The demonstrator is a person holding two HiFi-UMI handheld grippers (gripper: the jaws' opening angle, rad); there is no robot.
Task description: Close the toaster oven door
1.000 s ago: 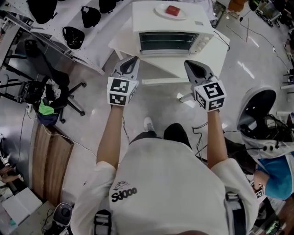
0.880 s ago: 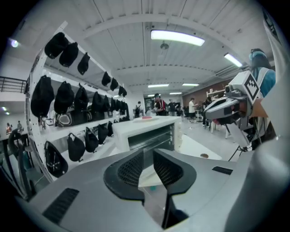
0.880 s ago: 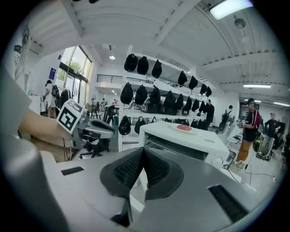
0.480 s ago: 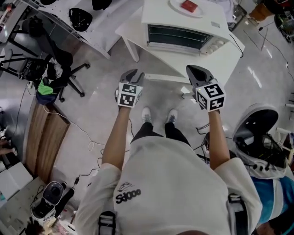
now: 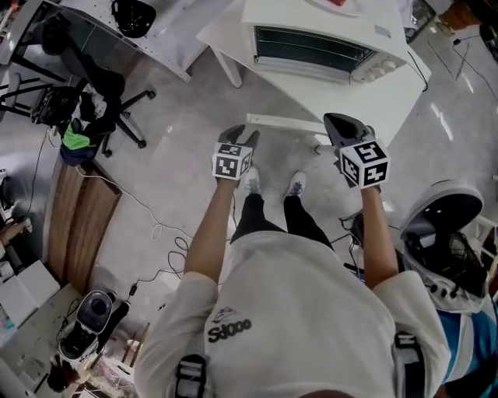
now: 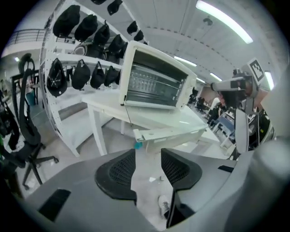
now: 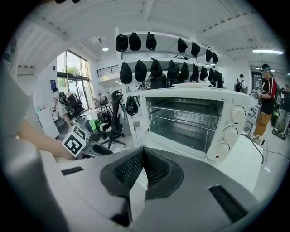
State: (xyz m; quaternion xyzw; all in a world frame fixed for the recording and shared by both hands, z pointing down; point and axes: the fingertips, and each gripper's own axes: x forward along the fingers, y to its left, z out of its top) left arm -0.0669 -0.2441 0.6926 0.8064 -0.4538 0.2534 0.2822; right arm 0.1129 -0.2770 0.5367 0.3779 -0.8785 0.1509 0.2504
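1. Two shifts at once: stepping back from the table (image 5: 226, 35) and drawing both grippers away with it, now hanging well apart from the oven (image 5: 311, 19), over open floor (image 5: 179, 155) with shoes (image 5: 294, 185) showing between them.
2. Letting the oven slide toward the top edge of the head view, where a second ago it was sitting just beyond the gripper tips.
3. Spreading the left gripper (image 5: 237, 137): jaws opening out of the tight pinch of a second ago, holding nothing, showing only floor and the table's edge through the gap.
4. Keeping the right gripper (image 5: 342, 120) pinched, pads meeting at the tips, gripping nothing, pointing straight at the oven's front.
5. Leaving the oven standing on the table, its door (image 7: 186, 120) looking upright and flush inside the white frame, with rack bars showing behind the glass.
6. Hedging a little here: glass and open mouth are reading much alike in the right gripper view, though the left gripper view is showing a flat, closed-looking front.
7. Reading all this as a retreat, not an approach: most likely finishing up, with nothing left to push.
8. Needing another step forward only if the door is in fact sitting slightly ajar.
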